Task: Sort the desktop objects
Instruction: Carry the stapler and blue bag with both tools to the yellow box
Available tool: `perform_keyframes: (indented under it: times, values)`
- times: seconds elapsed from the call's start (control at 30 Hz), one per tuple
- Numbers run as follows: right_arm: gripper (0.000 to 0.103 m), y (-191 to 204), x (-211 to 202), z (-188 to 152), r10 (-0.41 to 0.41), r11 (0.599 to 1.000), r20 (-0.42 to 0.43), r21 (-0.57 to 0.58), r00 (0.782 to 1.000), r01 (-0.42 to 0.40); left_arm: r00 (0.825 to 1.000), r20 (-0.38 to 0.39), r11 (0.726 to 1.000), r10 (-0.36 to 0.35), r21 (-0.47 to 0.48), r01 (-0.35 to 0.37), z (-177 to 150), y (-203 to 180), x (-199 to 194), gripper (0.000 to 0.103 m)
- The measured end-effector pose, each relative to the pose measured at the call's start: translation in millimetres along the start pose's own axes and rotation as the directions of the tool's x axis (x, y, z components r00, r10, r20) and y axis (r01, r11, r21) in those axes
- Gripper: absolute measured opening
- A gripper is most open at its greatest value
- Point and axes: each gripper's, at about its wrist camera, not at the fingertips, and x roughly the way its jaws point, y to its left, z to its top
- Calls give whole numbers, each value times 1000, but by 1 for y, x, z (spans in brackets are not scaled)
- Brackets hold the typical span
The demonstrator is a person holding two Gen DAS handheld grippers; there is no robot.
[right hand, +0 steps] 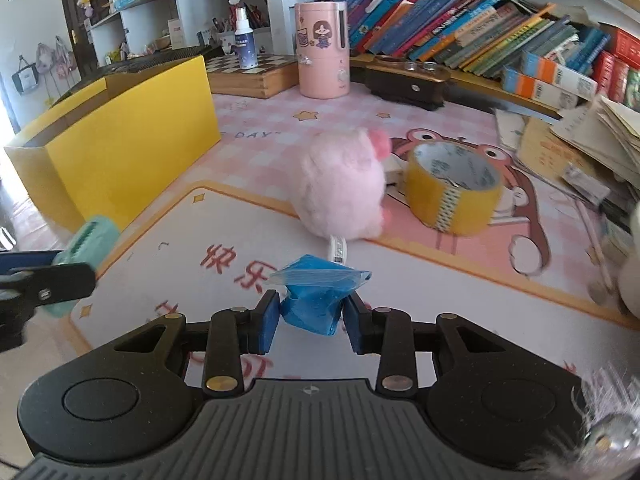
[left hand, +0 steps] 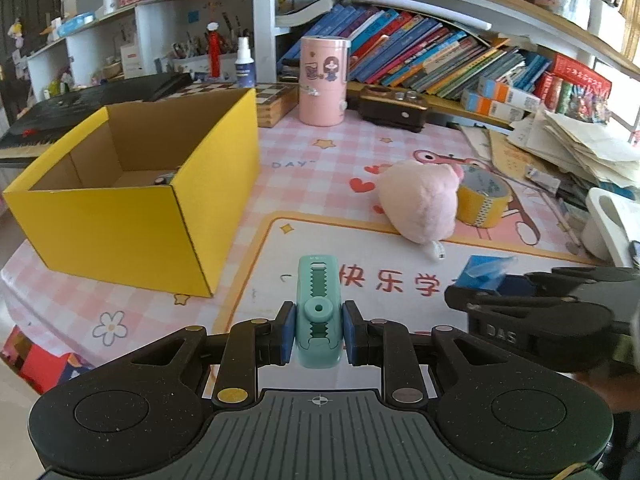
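The desk mat (left hand: pixel 288 240) reads "DAY" and "快乐学"; the right gripper (left hand: pixel 500 336) reads "DAS".

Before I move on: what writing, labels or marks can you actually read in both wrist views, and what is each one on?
"DAY": pink checked desk mat, beside the yellow box.
"快乐学": red characters on the mat's white panel; further characters hidden behind the right gripper.
"DAS": raised letters on the right gripper's body, left wrist view.
Mint correction tape: small top print, blurred.
Book spines, spray bottle, yellow tape roll, pink canister: unreadable.

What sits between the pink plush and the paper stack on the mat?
A yellow tape roll stands beside the pink plush, before the paper stack; clearest in the right wrist view.
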Motion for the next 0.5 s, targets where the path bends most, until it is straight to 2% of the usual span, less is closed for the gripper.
perform_keyframes:
  times: [0.2,0.37,0.5]
  values:
    - [31,2,-27,-5,-4,1000,-1,31,1000,4,998,41,999,-45,14,44,1,1,-14,23]
    - [31,6,-51,3,1,996,32,91,1000,-4,990,81,992,-114,-42,117,2,15,-27,23]
    - [31,17,-68,1,-47,992,66,120,997,39,984,90,988,-151,-14,153,1,23,-33,23]
